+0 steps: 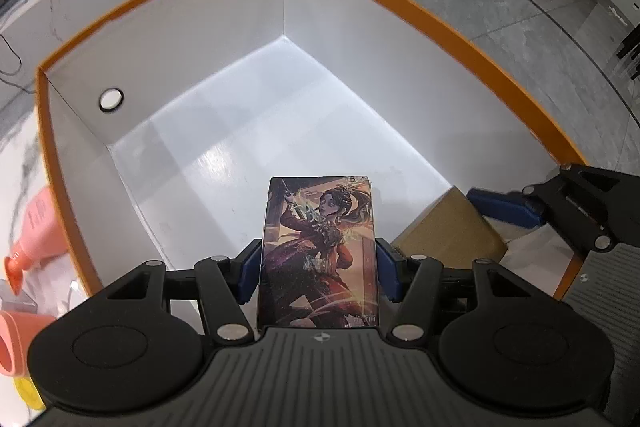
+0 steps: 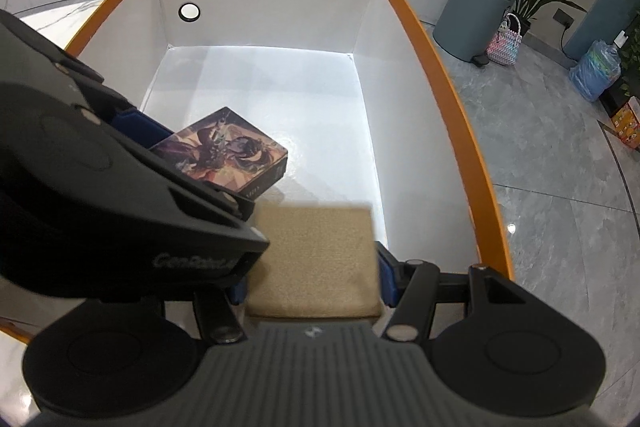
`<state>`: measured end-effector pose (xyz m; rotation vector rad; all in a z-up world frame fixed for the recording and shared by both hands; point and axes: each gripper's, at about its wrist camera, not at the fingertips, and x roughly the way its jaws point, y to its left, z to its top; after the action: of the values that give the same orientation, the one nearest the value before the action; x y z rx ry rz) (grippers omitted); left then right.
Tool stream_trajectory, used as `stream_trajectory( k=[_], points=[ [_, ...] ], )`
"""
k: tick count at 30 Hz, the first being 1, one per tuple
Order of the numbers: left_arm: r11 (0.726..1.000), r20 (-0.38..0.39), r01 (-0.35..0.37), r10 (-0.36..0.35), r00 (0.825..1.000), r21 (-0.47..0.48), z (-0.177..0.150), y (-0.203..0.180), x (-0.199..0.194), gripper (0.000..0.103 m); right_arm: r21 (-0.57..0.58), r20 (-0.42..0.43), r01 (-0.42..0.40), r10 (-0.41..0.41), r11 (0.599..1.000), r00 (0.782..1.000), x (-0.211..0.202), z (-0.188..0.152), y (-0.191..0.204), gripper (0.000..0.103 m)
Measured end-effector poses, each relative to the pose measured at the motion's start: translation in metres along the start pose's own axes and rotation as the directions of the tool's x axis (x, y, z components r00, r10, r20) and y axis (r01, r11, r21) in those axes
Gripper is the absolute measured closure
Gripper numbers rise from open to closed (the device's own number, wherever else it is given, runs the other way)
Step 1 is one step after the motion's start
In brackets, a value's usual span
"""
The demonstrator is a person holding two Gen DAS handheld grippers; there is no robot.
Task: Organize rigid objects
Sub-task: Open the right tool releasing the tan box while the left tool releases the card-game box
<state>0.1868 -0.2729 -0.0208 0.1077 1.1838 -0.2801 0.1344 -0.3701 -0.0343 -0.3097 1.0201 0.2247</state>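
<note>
A big white box with an orange rim (image 1: 440, 23) fills both views. My left gripper (image 1: 319, 267) is shut on an illustrated card box (image 1: 320, 247), its blue pads pressing the two long sides, low inside the big box near its front wall. In the right wrist view that card box (image 2: 224, 151) juts out from the left gripper's blue finger (image 2: 136, 125). My right gripper (image 2: 314, 279) is shut on a tan cardboard box (image 2: 312, 259), also inside the orange rim (image 2: 452, 99). The tan box (image 1: 448, 227) sits just right of the card box.
A round silver disc (image 1: 111, 100) sits on the big box's left wall. A pink bottle (image 1: 40, 231) and a pink cup (image 1: 12, 343) lie outside on the marble top. On the floor to the right stand a grey bin (image 2: 476, 15) and a woven bag (image 2: 506, 43).
</note>
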Motion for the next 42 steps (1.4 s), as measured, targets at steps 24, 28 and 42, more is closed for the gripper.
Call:
stream_trajectory(
  k=[24,28,42],
  points=[
    [0.993,0.241,0.046,-0.019,0.970,-0.107,-0.010,0.022,-0.077,0.021,0.054,0.117,0.026,-0.033,0.998,0.993,-0.049,0.002,0.000,0.038],
    [0.990,0.294,0.060,-0.019,0.956,-0.130,-0.025,0.034,-0.099,0.021,0.077,0.160,0.047,-0.059,0.996,0.985,-0.066,-0.002,0.007,0.038],
    [0.986,0.381,-0.015,0.077,0.921,-0.165,-0.123,0.094,-0.156,0.017,0.037,0.330,0.009,-0.020,0.999,0.944,-0.133,-0.014,0.073,0.038]
  ],
)
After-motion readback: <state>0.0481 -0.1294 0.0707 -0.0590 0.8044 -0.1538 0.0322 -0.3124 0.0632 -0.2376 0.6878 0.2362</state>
